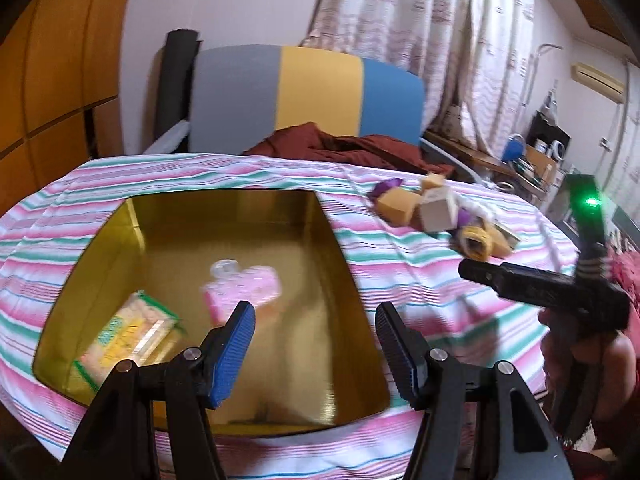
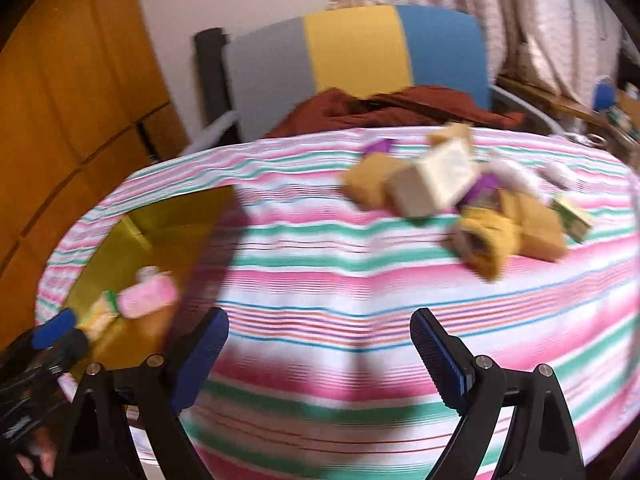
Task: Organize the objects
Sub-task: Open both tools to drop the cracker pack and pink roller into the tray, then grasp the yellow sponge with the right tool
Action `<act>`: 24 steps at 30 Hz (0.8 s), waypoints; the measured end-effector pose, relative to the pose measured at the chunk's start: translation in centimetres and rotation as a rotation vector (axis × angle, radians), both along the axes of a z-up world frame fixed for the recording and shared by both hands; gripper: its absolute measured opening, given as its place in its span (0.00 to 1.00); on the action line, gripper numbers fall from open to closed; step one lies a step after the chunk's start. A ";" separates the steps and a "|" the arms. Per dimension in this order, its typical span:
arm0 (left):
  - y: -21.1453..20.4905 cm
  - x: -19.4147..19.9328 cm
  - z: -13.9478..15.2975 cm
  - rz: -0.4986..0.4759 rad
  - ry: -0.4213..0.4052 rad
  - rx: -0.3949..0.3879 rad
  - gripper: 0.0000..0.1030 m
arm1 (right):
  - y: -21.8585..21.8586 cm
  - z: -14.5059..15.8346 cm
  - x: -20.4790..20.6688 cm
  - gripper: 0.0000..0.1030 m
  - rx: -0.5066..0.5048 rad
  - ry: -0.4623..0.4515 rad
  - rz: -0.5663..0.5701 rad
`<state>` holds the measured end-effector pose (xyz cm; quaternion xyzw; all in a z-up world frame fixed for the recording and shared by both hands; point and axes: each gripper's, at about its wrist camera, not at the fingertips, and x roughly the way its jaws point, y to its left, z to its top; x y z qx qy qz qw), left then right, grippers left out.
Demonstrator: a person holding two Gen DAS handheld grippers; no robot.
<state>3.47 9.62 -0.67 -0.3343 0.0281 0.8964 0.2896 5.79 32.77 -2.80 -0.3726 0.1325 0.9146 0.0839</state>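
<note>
While we hover: both grippers gape, empty.
Pile (image 2: 460, 196): one o'clock of our right gripper (image 2: 320, 356), the nearer.
Box (image 1: 120, 224): under left gripper (image 1: 316, 348).

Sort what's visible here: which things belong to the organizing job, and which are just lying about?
Part of the job:
- gold box, open
- pink packet and green-and-yellow packet inside it
- pile of small boxes and packets on the striped cloth
- left tongs and right tongs, both open

Just lying about:
- maroon cloth
- striped chair back
- curtain
</note>
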 end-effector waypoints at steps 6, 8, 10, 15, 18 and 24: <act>2.9 2.0 -0.1 -0.065 0.007 -0.007 0.62 | 6.8 -1.3 2.0 0.90 0.001 -0.044 -0.151; 3.9 2.4 -0.2 -0.085 -0.008 -0.003 0.62 | 8.5 -1.6 2.6 0.91 0.000 -0.052 -0.191; 4.8 2.8 -0.3 -0.101 -0.018 0.003 0.62 | 10.6 -2.0 3.0 0.91 0.004 -0.060 -0.232; 6.5 3.2 -0.1 -0.130 -0.020 -0.002 0.62 | 15.4 -1.8 2.8 0.91 0.025 -0.039 -0.354; 7.5 3.4 -0.1 -0.141 -0.021 -0.013 0.62 | 18.2 -1.6 1.7 0.92 0.030 -0.025 -0.402; 8.9 3.4 -0.4 -0.160 -0.038 -0.030 0.62 | 21.3 -2.6 -0.8 0.92 0.041 -0.042 -0.413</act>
